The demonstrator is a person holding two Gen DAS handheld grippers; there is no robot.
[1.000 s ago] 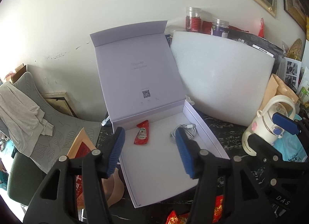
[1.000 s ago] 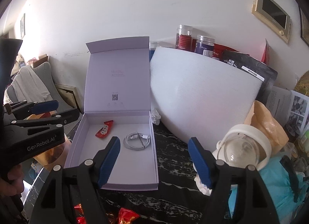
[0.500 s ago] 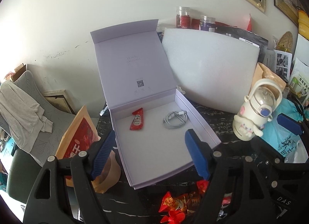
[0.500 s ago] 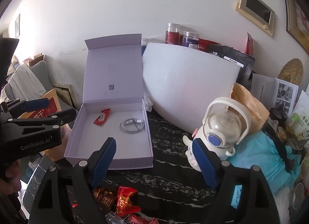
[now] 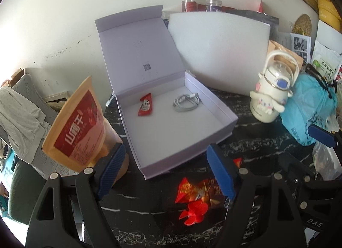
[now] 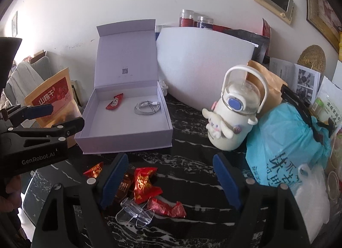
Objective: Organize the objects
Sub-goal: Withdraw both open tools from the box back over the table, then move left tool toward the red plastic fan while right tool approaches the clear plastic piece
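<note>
Both tools empty, jaws wide apart: left tool [image 5: 164,170] and right tool [image 6: 171,180] hover over the dark marbled worktop [image 6: 188,141], in front of the open white gift box [image 6: 128,139]. Box holds 1 red ketchup sachet [image 6: 114,103] and 1 coiled white charging cable [image 6: 147,107], well apart from each other. Loose pile of red-wrapped candies [image 6: 143,181] lies on the worktop just below the right tool; about 4 or 5, exact count unclear since wrappers overlap. 1 clear plastic clip [image 6: 134,212] beside them. Candies look light, crinkly and slippery; probably best pinched across the body, not the twisted wrapper ends. Clip looks rigid and smooth, likely to slip. 1 cartoon water bottle [image 6: 233,119] stands right of the box, 1 hawthorn snack pouch [image 5: 79,124] left.
</note>
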